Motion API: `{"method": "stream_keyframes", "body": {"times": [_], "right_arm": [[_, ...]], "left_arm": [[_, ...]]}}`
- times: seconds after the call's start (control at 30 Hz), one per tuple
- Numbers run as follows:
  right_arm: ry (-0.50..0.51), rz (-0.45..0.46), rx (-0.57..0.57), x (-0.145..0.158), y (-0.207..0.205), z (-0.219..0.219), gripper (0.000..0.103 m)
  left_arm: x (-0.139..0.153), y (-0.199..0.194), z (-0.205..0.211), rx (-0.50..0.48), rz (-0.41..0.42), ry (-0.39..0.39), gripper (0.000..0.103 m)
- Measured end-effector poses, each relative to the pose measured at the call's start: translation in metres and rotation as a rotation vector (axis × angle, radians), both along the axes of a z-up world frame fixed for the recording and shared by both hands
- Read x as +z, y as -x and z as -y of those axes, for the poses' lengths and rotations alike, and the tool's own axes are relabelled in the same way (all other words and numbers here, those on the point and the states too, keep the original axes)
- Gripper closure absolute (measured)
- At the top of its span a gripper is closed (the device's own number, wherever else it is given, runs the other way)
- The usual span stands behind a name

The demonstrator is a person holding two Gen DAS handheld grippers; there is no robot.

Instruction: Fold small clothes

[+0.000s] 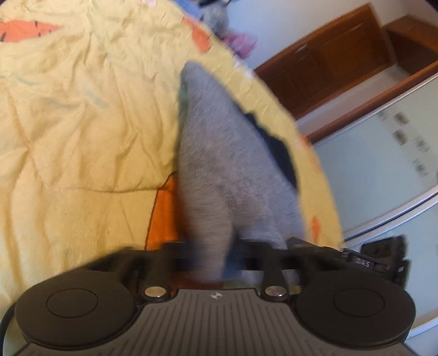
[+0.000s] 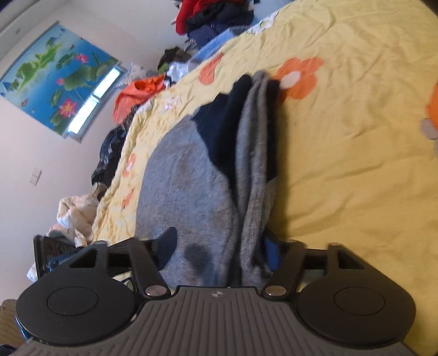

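Observation:
A small grey garment with dark navy parts (image 1: 219,164) hangs over the yellow flowered bedspread (image 1: 82,123). My left gripper (image 1: 219,263) is shut on one edge of it, and the cloth rises from between the fingers. In the right wrist view the same grey and navy garment (image 2: 191,186) drapes in folds. My right gripper (image 2: 246,263) is shut on its other edge. The other gripper's black body (image 2: 46,254) shows at the lower left, and likewise at the right edge of the left wrist view (image 1: 383,257). The fingertips are hidden by cloth.
Piles of clothes (image 2: 219,16) lie at the far end of the bed, with an orange garment (image 2: 137,93) and more heaps on the floor beside it. A lotus picture (image 2: 60,74) hangs on the wall. Wooden doors (image 1: 328,60) and a glass panel (image 1: 383,164) stand beyond the bed edge.

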State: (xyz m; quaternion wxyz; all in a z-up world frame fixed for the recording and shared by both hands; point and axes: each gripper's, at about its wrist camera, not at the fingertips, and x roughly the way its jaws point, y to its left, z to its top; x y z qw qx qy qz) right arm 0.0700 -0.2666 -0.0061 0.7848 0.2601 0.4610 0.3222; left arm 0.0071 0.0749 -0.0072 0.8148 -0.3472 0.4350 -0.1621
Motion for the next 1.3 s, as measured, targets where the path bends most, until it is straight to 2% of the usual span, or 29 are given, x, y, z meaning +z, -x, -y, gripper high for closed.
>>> {"method": "stream_keyframes", "body": {"times": [0.03,0.13,0.23,0.3,0.33,0.37,0.4,0.43,0.47,0.5,0.53,0.57,0.63,0.73,0.83,1.0,1.17,1.2,1.23,1.27,1.3], "right_arm": [[0.026,-0.017,0.015,-0.001,-0.003,-0.005,0.083],[0.029,-0.003,0.054,0.007,0.007,-0.004,0.084],[-0.03,-0.012,0.086,0.018,0.023,0.01,0.084],[-0.011,-0.021,0.077,0.013,0.029,0.017,0.081],[0.013,-0.024,0.064,0.008,0.031,0.019,0.072],[0.024,-0.039,0.045,0.002,0.03,0.02,0.072],[-0.008,-0.044,0.036,-0.001,0.03,0.024,0.063],[-0.03,-0.048,0.015,0.0,0.029,0.029,0.047],[-0.041,-0.029,-0.018,0.007,0.027,0.035,0.037],[-0.048,0.013,-0.059,0.016,0.025,0.039,0.029],[-0.052,0.062,-0.095,0.026,0.022,0.044,0.029],[-0.06,0.097,-0.115,0.035,0.016,0.046,0.029],[-0.098,0.122,-0.139,0.048,-0.002,0.046,0.029],[-0.152,0.114,-0.129,0.053,-0.034,0.034,0.036],[-0.193,0.031,-0.141,0.043,-0.068,0.021,0.039],[-0.053,-0.01,-0.151,0.031,-0.084,0.003,0.04],[-0.045,-0.007,-0.122,0.026,-0.076,0.0,0.041],[-0.037,-0.003,-0.119,0.024,-0.077,-0.002,0.044],[-0.026,0.001,-0.117,0.023,-0.078,-0.005,0.069],[-0.011,0.006,-0.105,0.02,-0.081,-0.008,0.09],[0.026,0.013,-0.103,0.019,-0.084,-0.012,0.093]], "left_arm": [[0.003,0.001,0.0,0.001,-0.002,-0.001,0.089],[0.022,0.011,-0.001,-0.027,0.054,-0.018,0.09],[0.025,0.027,-0.002,-0.059,0.051,-0.022,0.089],[0.015,0.033,0.004,-0.066,0.04,-0.112,0.086],[0.01,0.035,0.007,-0.056,0.038,-0.148,0.084],[0.01,0.039,0.007,-0.047,0.05,-0.159,0.082],[0.014,0.044,0.007,-0.044,0.068,-0.174,0.078],[0.022,0.048,0.008,-0.04,0.092,-0.207,0.074],[0.031,0.052,0.008,-0.032,0.125,-0.251,0.065],[0.042,0.058,0.01,-0.016,0.175,-0.304,0.046],[0.052,0.064,0.011,0.011,0.237,-0.356,0.035],[0.061,0.068,0.014,0.041,0.298,-0.401,0.018],[0.073,0.072,0.022,0.077,0.387,-0.465,0.016],[0.075,0.065,0.036,0.041,0.403,-0.464,0.016],[0.062,0.055,0.052,0.009,0.356,-0.468,0.016],[0.036,0.051,0.062,-0.025,0.28,-0.475,0.016],[0.028,0.049,0.063,-0.032,0.257,-0.483,0.016],[0.027,0.047,0.063,-0.028,0.251,-0.483,0.016],[0.026,0.044,0.063,-0.026,0.244,-0.485,0.016],[0.026,0.041,0.064,-0.022,0.235,-0.489,0.016],[0.028,0.04,0.065,-0.018,0.23,-0.49,0.016]]}}
